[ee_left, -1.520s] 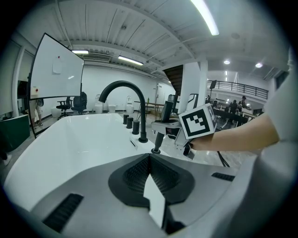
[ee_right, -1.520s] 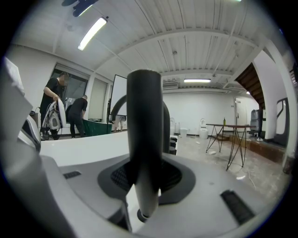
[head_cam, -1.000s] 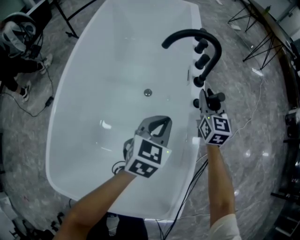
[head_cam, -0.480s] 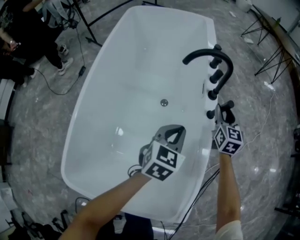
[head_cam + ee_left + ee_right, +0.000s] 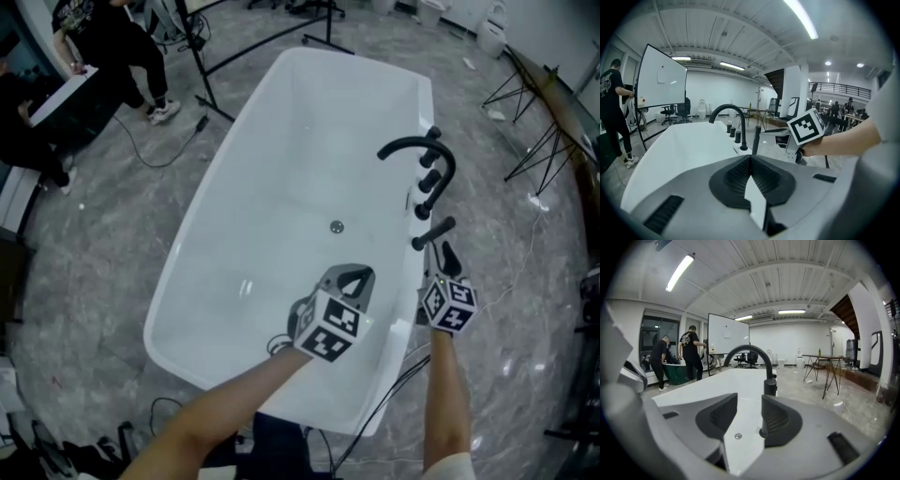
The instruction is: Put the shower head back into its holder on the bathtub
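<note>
Shower head (image 5: 433, 232) looks seated, 12 o'clock of right gripper (image 5: 448, 261) | jaws apart, empty; left gripper (image 5: 352, 279) closed | best retreat straight, clear of it.

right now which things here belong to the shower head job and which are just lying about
Job:
shower head
bathtub

Just about:
faucet
knobs
whiteboard
people
table

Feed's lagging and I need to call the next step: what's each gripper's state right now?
Left gripper: closed, holding nothing.
Right gripper: open, holding nothing; the shower head stands free beyond it.
</note>
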Demonstrator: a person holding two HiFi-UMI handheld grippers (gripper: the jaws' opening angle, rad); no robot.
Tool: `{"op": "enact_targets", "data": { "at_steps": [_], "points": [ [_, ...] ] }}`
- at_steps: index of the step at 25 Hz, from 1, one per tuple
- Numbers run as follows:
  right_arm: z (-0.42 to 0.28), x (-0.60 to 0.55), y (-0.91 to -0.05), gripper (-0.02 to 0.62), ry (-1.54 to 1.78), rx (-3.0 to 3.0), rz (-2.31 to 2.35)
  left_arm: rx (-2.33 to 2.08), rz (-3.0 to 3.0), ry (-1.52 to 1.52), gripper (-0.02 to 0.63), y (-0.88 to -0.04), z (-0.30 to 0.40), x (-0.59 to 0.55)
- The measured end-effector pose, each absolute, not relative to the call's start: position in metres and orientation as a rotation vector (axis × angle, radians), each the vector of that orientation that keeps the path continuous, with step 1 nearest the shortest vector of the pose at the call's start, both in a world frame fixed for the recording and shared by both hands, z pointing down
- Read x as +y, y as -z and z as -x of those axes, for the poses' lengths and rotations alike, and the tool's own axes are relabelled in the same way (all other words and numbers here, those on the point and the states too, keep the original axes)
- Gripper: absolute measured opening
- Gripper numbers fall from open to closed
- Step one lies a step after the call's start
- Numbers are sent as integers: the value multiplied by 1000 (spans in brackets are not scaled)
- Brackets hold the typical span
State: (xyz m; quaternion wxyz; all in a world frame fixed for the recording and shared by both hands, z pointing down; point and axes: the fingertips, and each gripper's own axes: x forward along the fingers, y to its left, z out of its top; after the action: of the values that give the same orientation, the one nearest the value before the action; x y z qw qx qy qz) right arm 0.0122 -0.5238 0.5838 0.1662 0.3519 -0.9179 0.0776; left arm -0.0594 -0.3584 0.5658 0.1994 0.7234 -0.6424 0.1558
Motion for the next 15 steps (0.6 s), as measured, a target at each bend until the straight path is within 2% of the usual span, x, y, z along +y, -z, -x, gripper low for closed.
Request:
{"op": "enact_targets", "data": {
  "at_steps": [10,15],
  "points": [
    [-7,-394,-507,155,-294,-2702,-918,-1794,-2003,-381,8,-519,48,-267],
    [-7,-322,-465,100,-279,-2739,-903,-1803,-2018,-331,6,-490,42,-216]
  ]
}}
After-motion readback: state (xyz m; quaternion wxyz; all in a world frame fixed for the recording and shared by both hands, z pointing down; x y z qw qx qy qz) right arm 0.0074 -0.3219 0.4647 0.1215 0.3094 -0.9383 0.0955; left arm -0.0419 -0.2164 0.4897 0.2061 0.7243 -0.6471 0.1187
